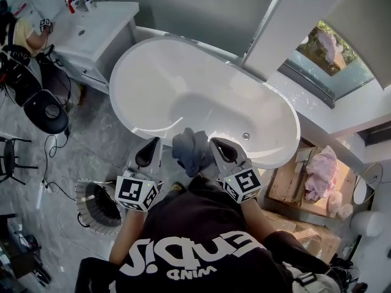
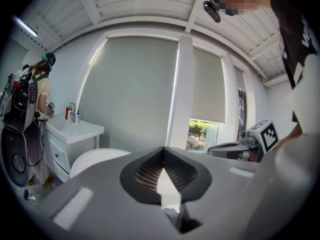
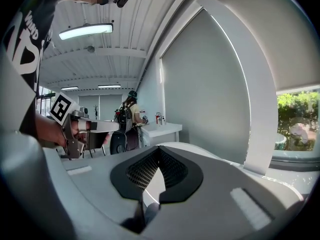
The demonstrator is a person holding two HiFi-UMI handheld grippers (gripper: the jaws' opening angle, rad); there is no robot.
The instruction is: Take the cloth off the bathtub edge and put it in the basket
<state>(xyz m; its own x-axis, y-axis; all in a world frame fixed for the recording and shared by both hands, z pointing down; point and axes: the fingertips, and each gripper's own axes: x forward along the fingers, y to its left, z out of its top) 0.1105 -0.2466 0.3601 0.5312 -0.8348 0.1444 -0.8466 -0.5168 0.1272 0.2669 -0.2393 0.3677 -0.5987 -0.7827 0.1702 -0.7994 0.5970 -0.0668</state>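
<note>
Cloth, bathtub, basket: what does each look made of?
The cloth looks like soft, matte grey-blue fabric, bunched in folds. The bathtub is white and glossy with bright highlights, perhaps acrylic or enamel. The basket shows thin pale ribs, wire or plastic; I cannot tell which.

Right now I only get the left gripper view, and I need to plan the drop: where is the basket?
Observer: The basket stands on the floor at the person's left, near the left gripper.
Operator: And the cloth?
Observer: The cloth is bunched between the two grippers, over the near rim of the bathtub.
Operator: Are the right tongs closed?
Observer: Yes, the tongs of the right gripper meet at the tips, with grey cloth showing in the gap behind them.
</note>
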